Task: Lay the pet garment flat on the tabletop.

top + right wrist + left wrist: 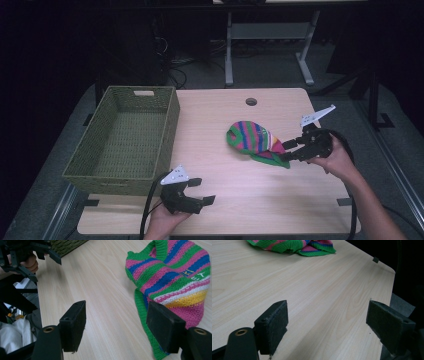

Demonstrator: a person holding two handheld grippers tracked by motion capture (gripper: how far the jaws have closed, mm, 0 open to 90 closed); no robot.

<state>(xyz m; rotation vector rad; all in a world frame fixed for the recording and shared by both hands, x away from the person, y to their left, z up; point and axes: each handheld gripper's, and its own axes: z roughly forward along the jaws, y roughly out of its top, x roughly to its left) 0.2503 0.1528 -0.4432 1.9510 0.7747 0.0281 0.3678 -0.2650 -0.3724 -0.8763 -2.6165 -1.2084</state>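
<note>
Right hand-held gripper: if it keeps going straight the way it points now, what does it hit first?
Probably the striped knit garment. The right hand-held gripper is open and points at the garment's near edge; one jaw already overlaps the fabric in the right gripper view, though contact is unclear.

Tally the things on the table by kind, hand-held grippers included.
Striped knitted garment: 1
Green woven basket: 1
Hand-held grippers: 2, left hand-held gripper and right hand-held gripper, both open with nothing between the jaws
Total: 4
</note>
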